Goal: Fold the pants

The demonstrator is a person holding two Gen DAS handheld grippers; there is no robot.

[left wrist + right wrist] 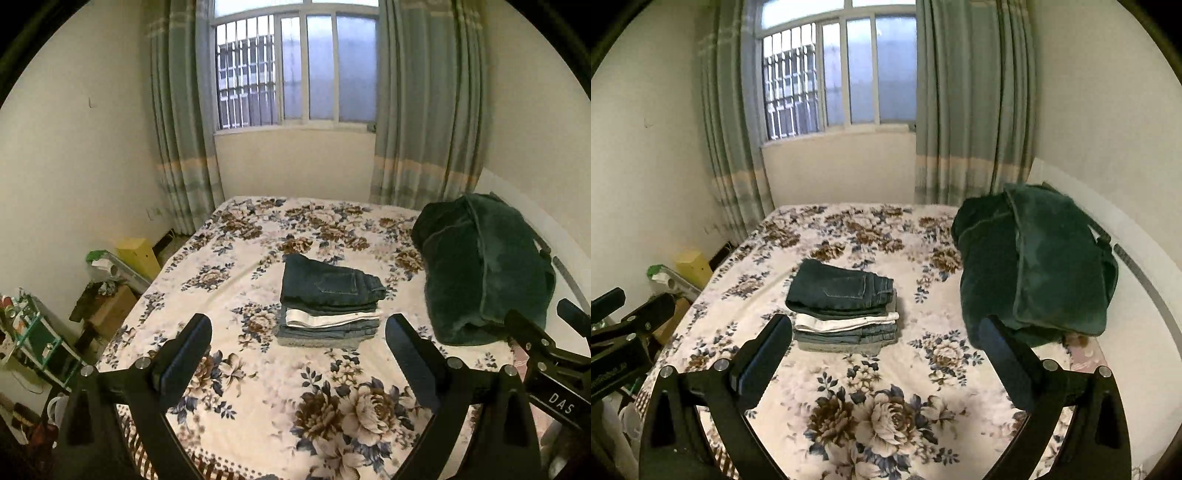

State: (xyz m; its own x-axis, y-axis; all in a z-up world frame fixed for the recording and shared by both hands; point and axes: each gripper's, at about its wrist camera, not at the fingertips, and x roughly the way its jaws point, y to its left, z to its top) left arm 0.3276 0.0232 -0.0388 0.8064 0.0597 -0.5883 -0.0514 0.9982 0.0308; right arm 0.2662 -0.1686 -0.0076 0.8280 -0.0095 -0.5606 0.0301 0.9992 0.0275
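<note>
A stack of folded pants (328, 306) lies in the middle of the floral bed (236, 266), dark jeans on top, a white pair and lighter jeans beneath. It also shows in the right wrist view (844, 308). My left gripper (299, 332) is open and empty, held above the bed's near part, short of the stack. My right gripper (884, 332) is open and empty too, beside the left one; it shows at the right edge of the left wrist view (546, 343).
A dark green plush blanket or garment (484, 269) is heaped at the bed's right side (1034, 262). Boxes and clutter (110, 280) stand on the floor left of the bed. Curtains and a window are behind the bed.
</note>
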